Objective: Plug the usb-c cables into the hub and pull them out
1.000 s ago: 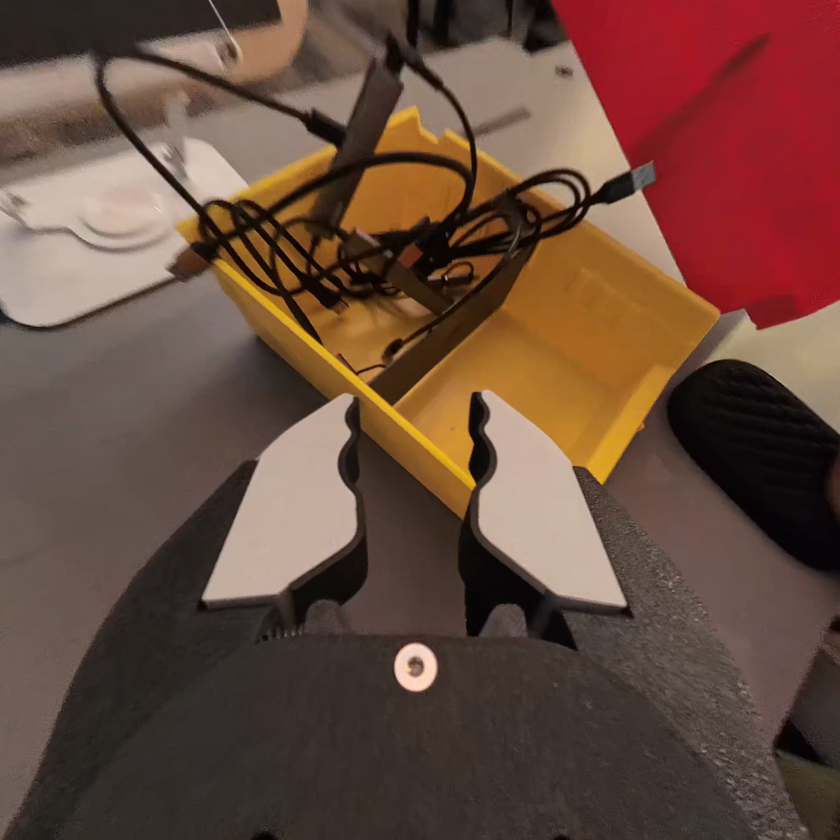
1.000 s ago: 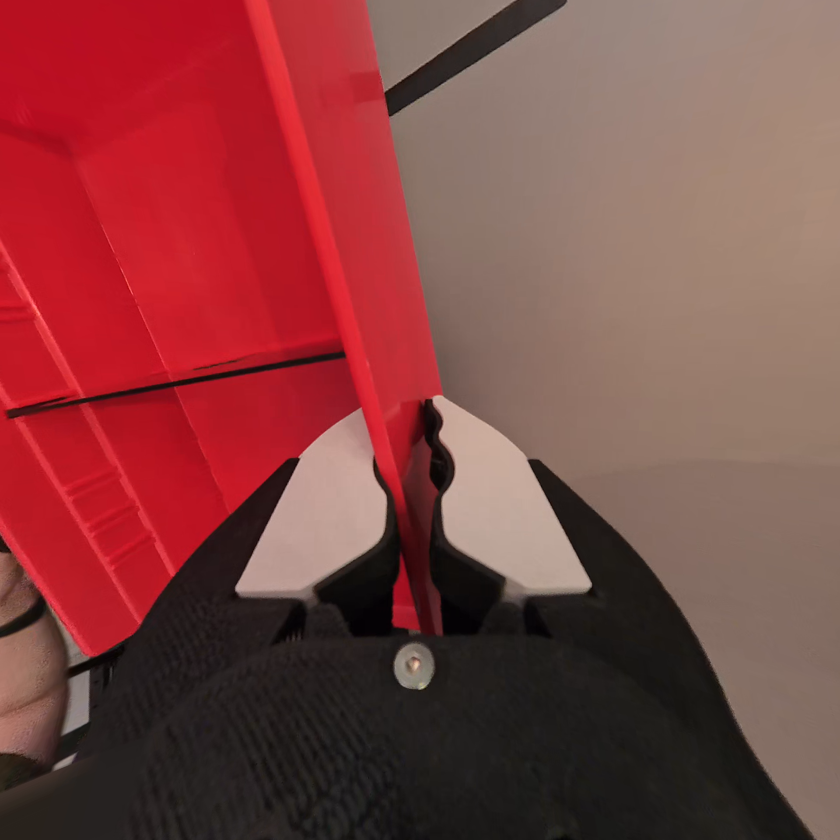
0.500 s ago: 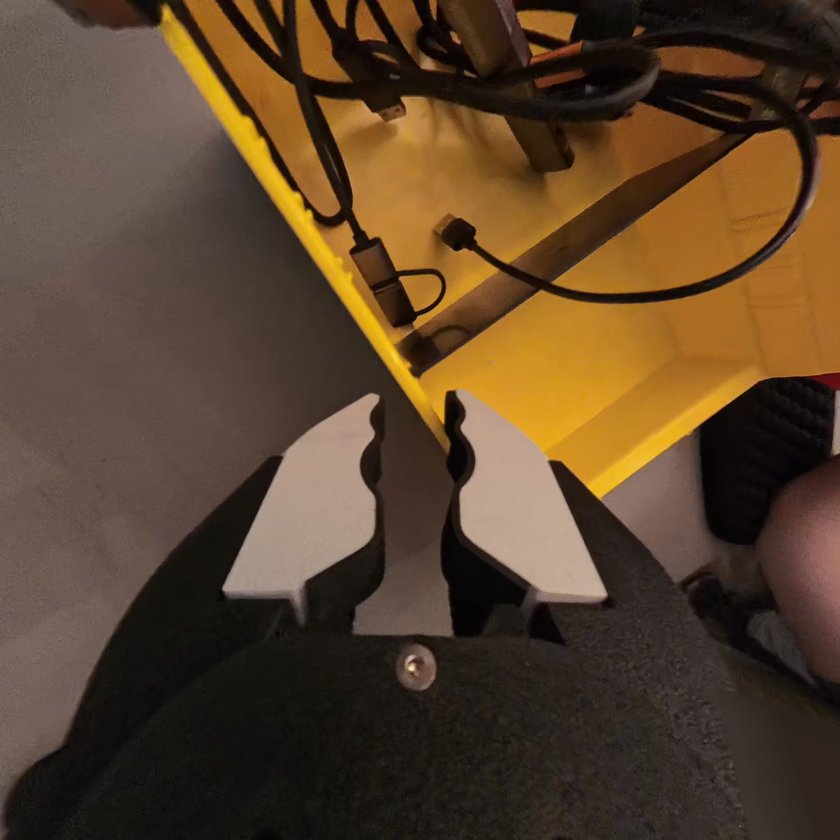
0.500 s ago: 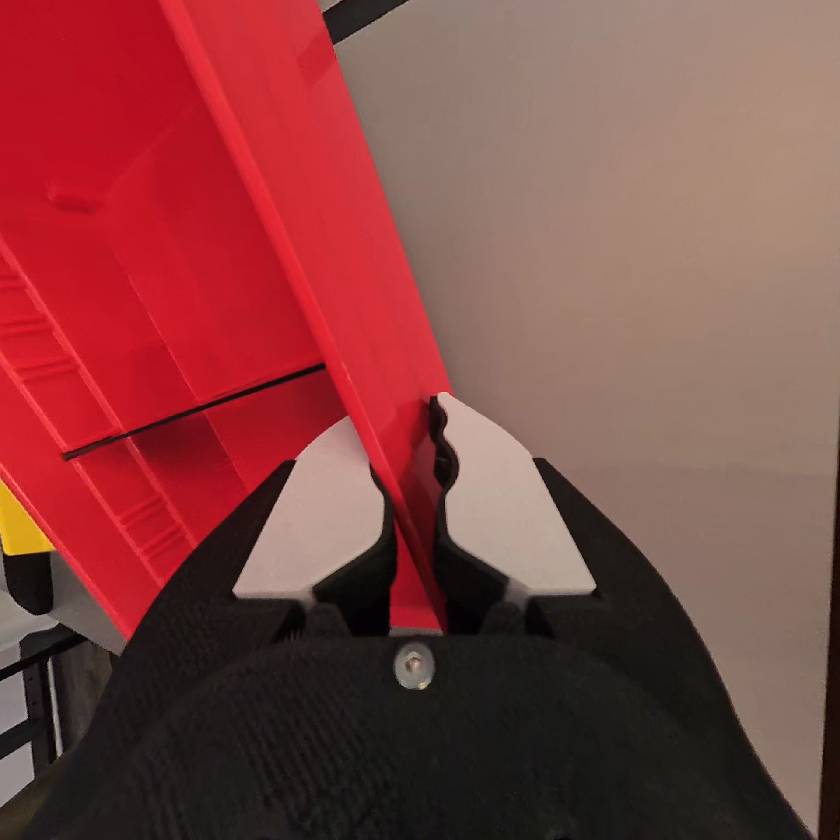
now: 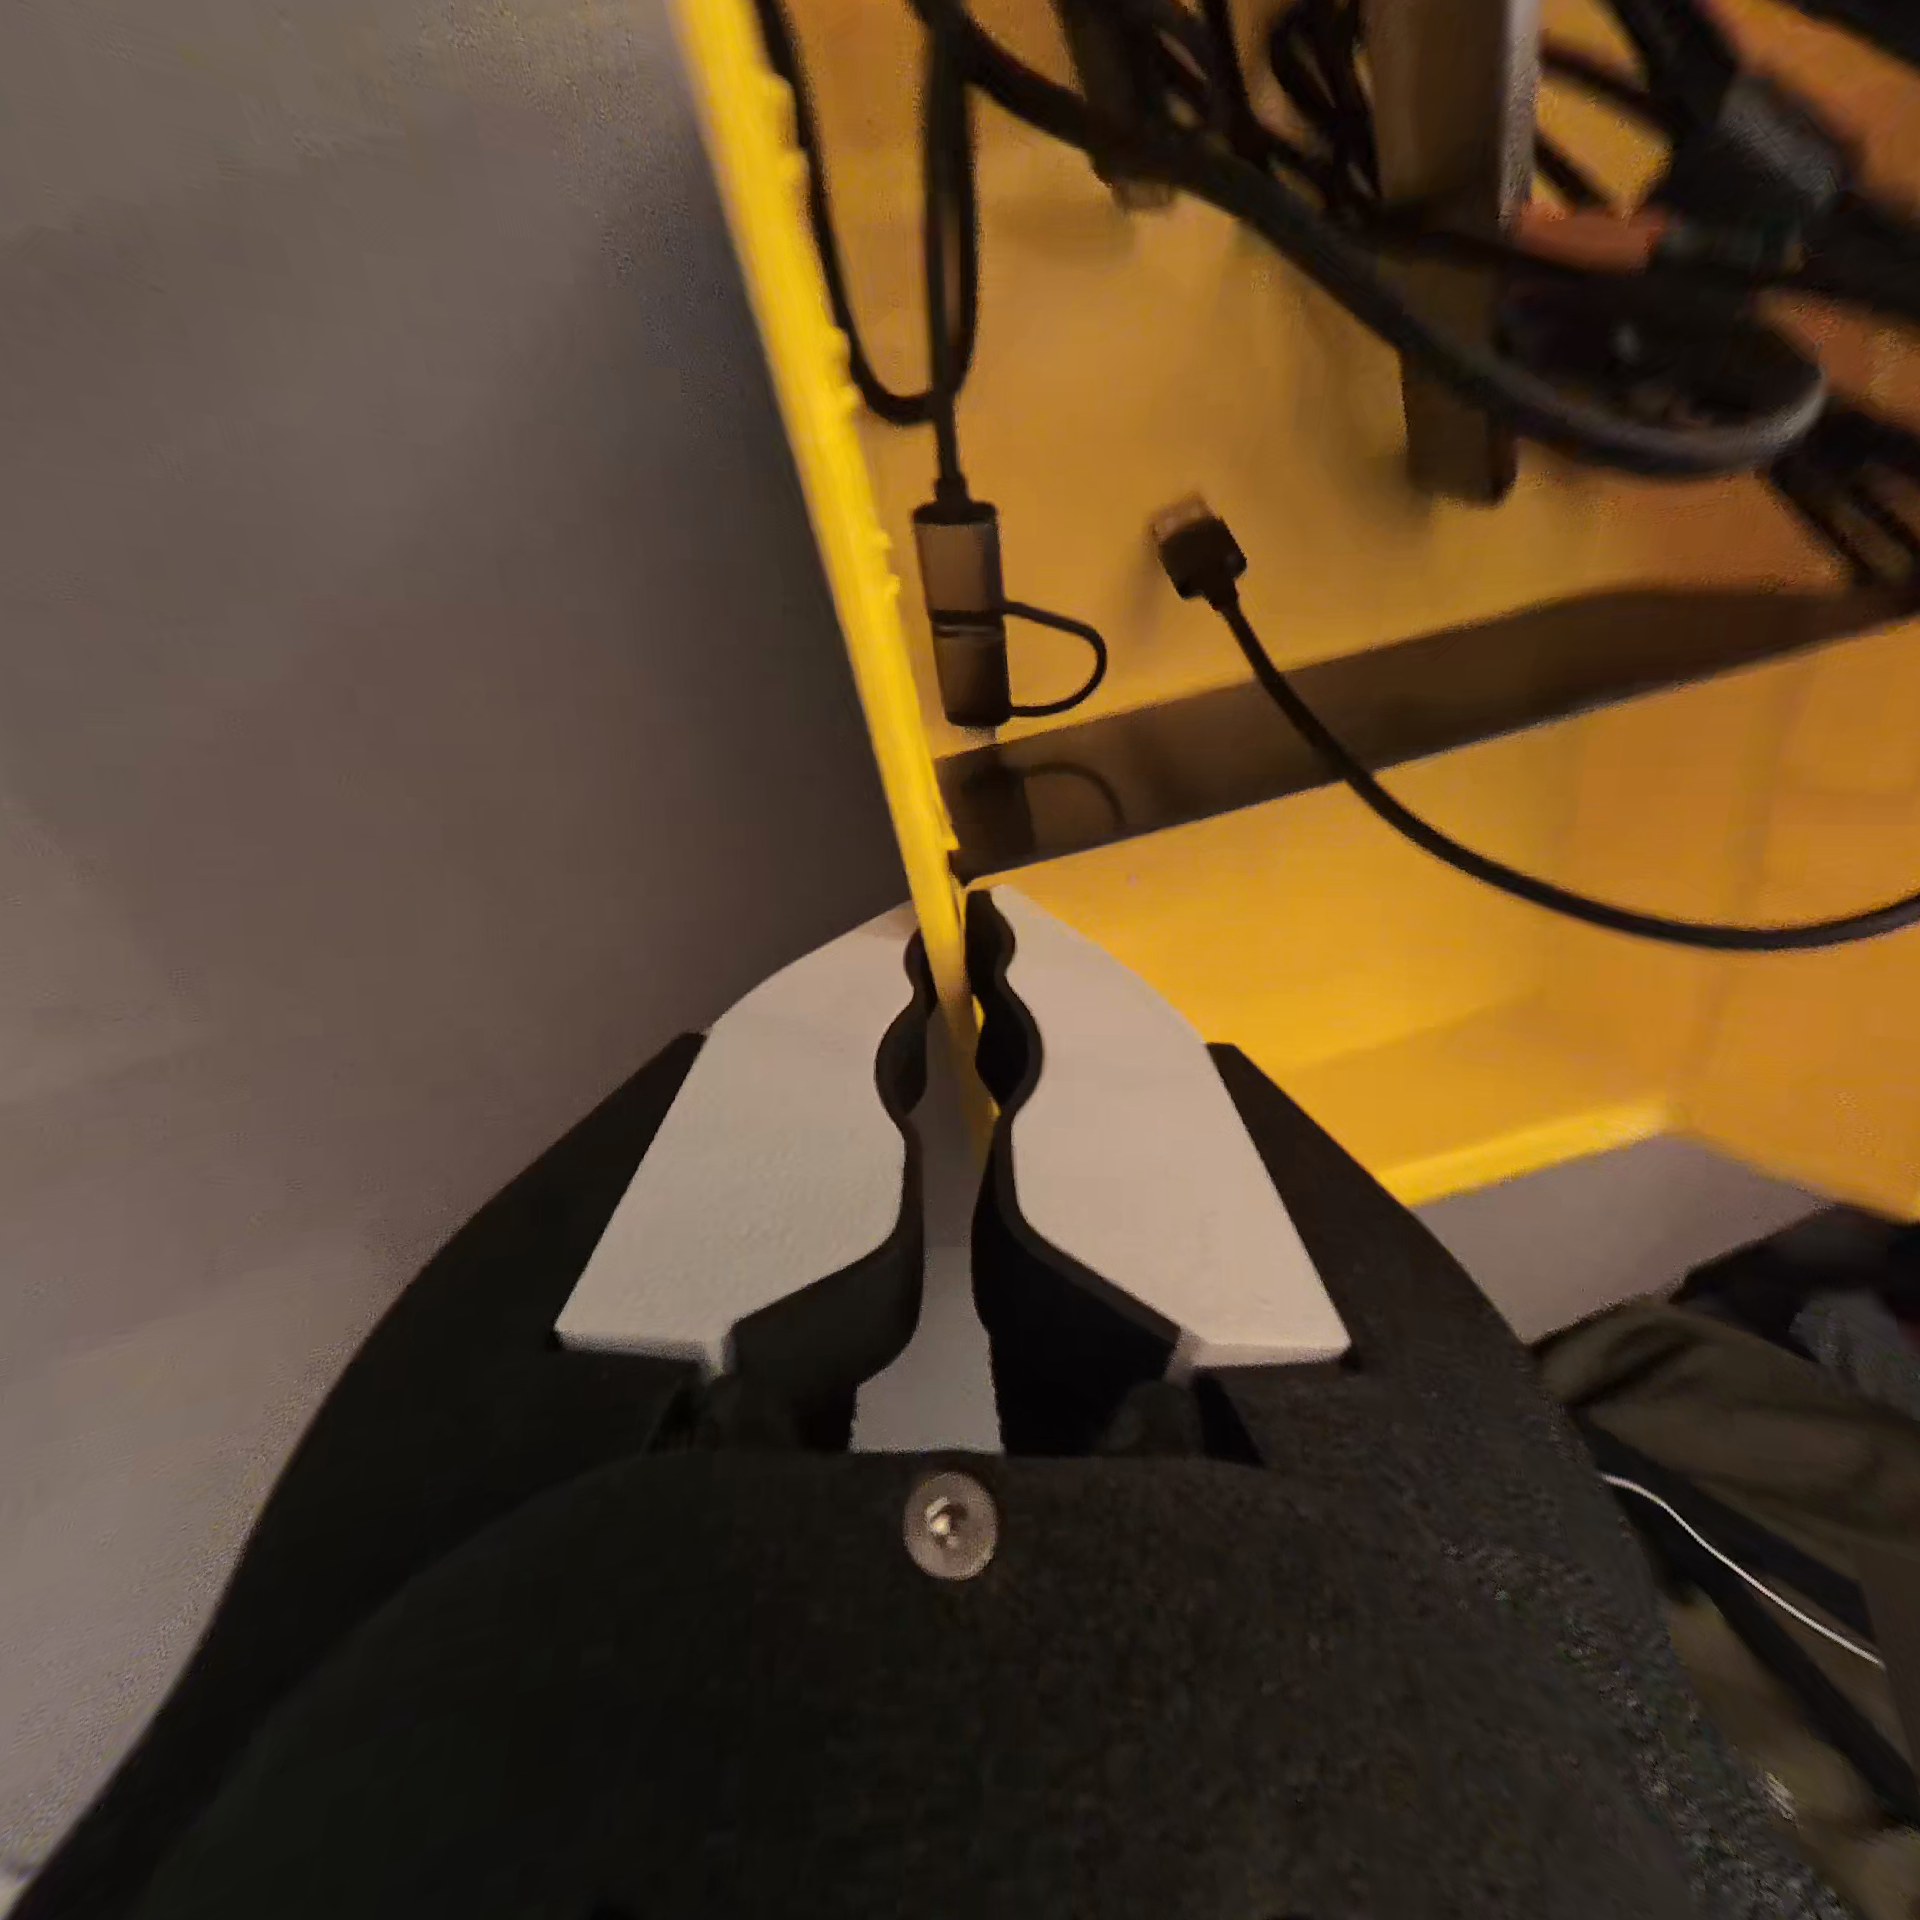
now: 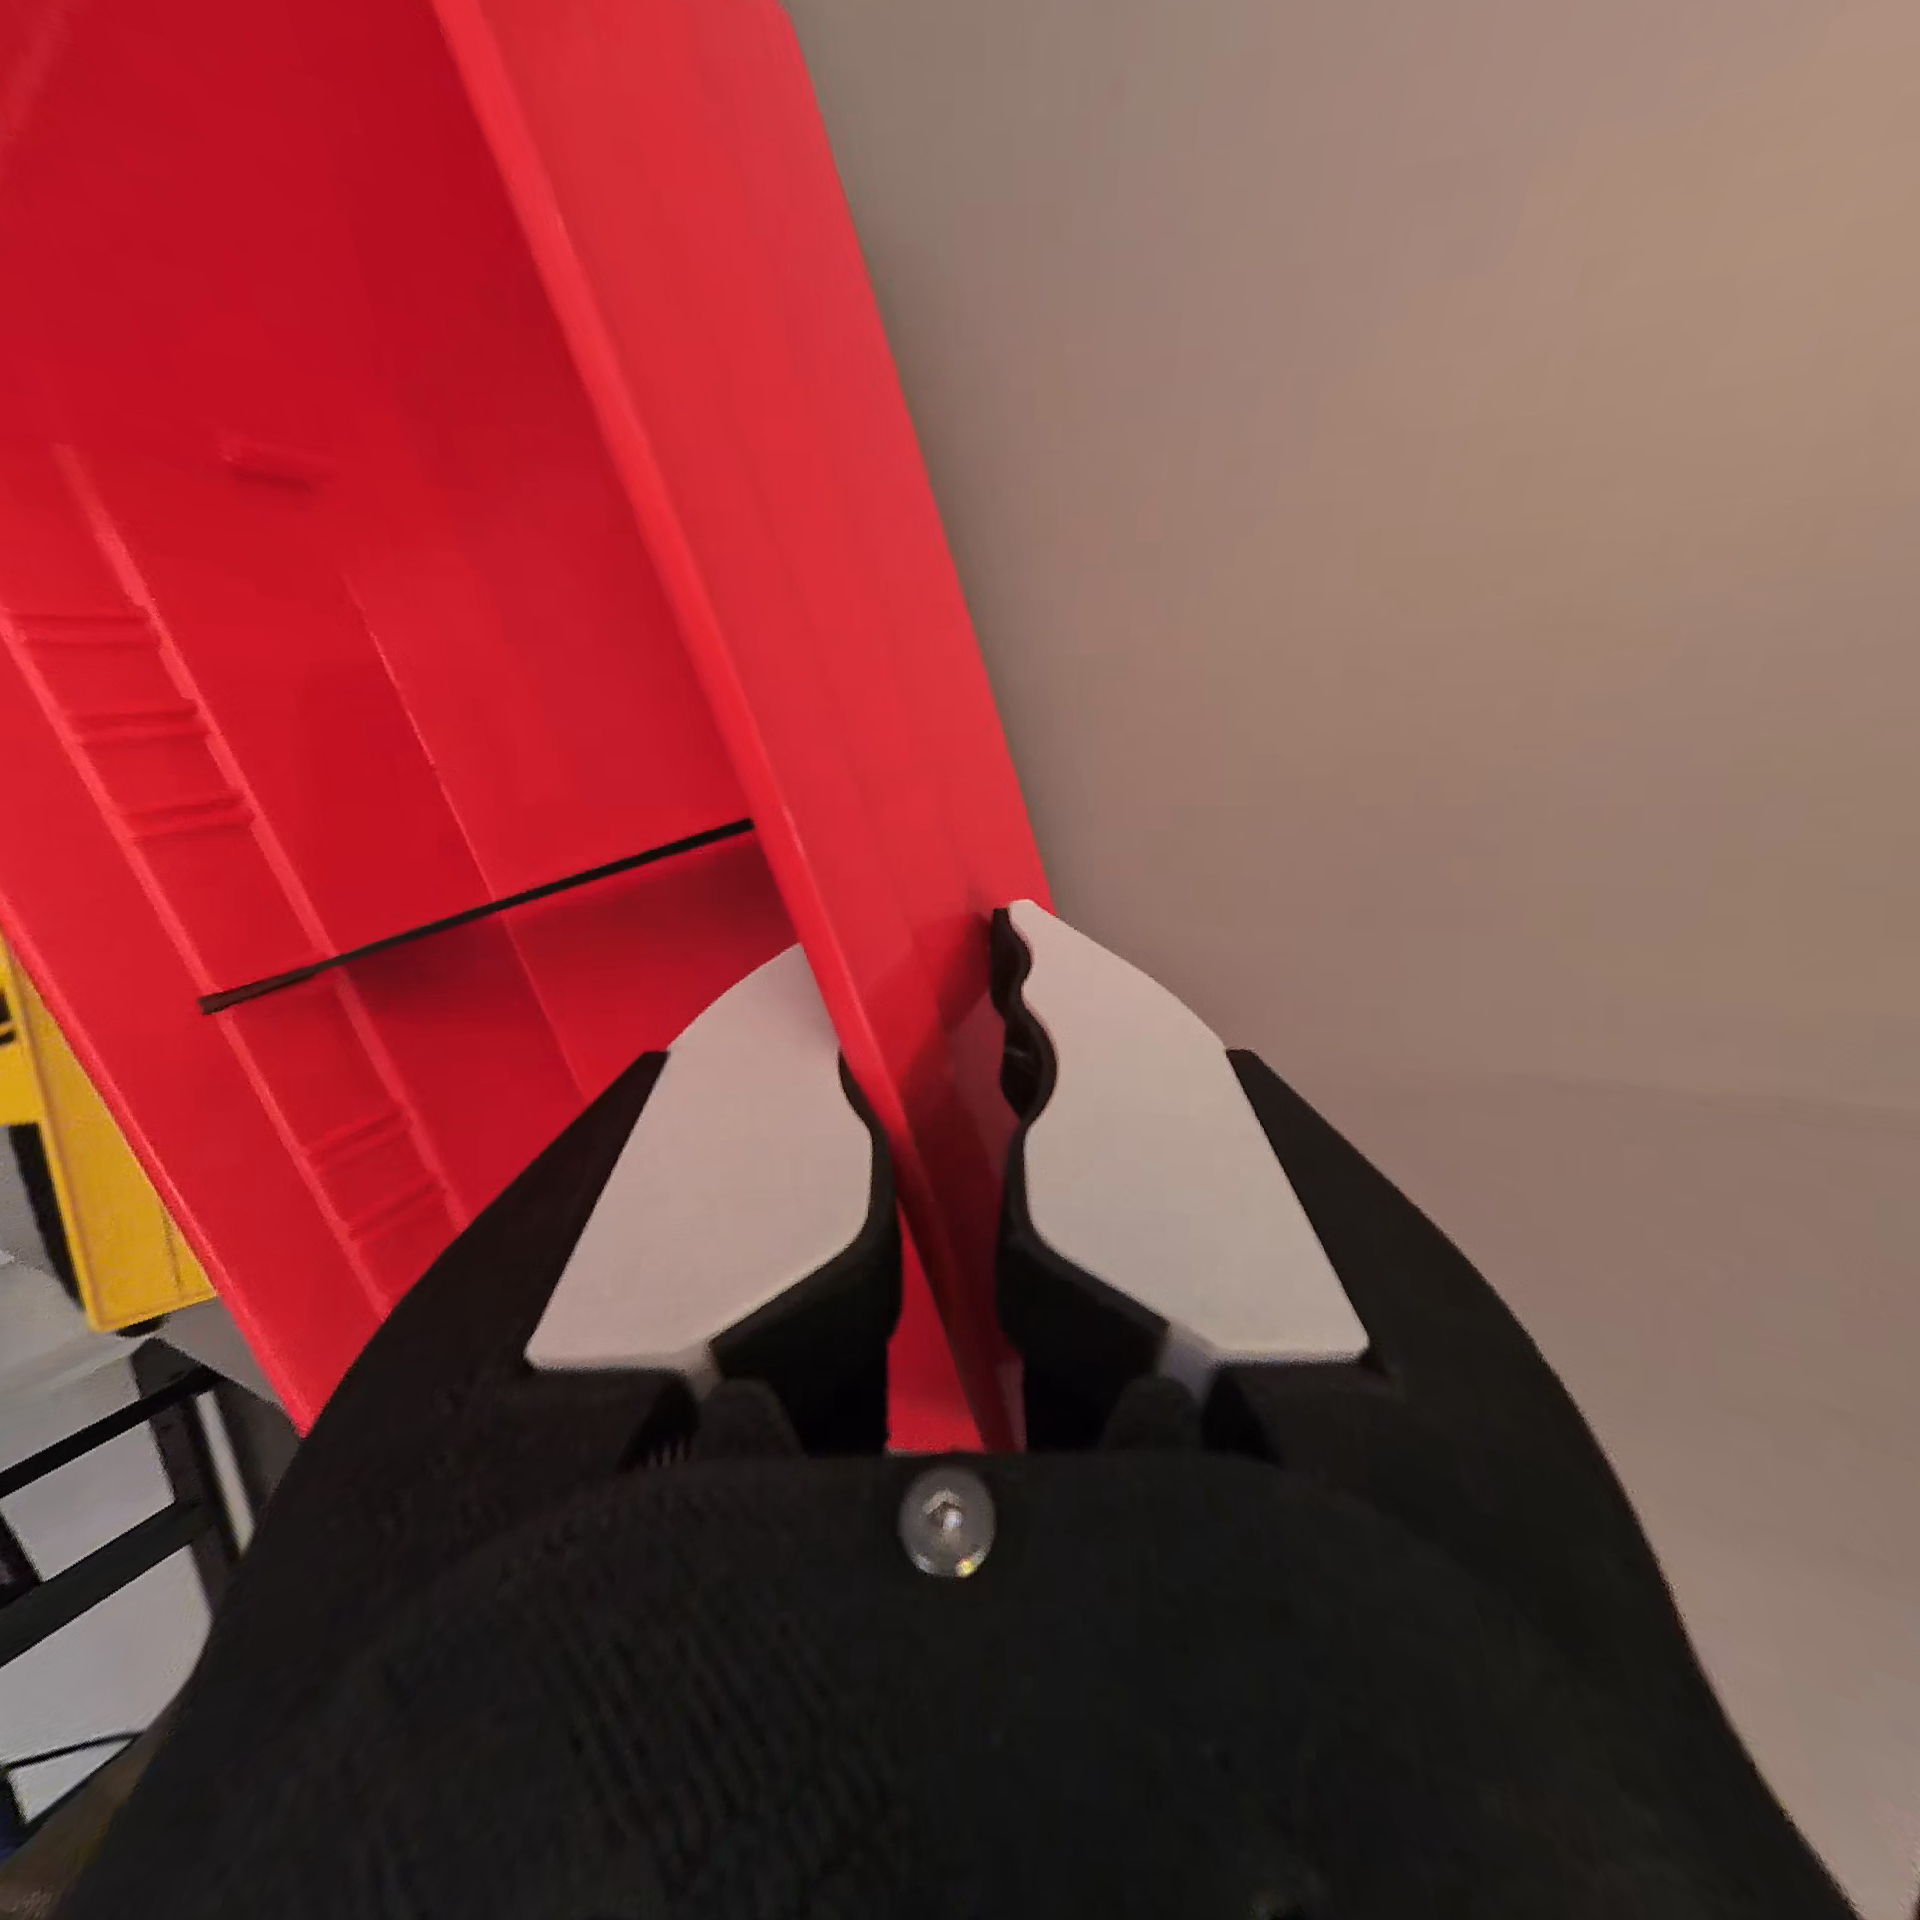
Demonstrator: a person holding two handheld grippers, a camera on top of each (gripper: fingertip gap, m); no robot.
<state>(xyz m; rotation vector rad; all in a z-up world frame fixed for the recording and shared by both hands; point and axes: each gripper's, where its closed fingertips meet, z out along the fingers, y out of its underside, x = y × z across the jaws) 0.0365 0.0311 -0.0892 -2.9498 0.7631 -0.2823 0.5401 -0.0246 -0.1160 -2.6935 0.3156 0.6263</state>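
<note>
The left tool (image 5: 951,1023) pinches the yellow bin's (image 5: 1299,997) thin side wall at frame centre, the right tool (image 6: 940,1081) clamps the red bin's (image 6: 665,436) wall, with bare table (image 6: 1455,623) to the right.

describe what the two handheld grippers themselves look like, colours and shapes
Both look alike. The left gripper and right gripper each have a wide, rounded black body with a rough, grainy surface and one silver screw at its centre. Each carries two fingers with flat, pale grey top faces, curved outer edges and black, wavy inner pads. No cables, sleeves or markings show on them.
</note>
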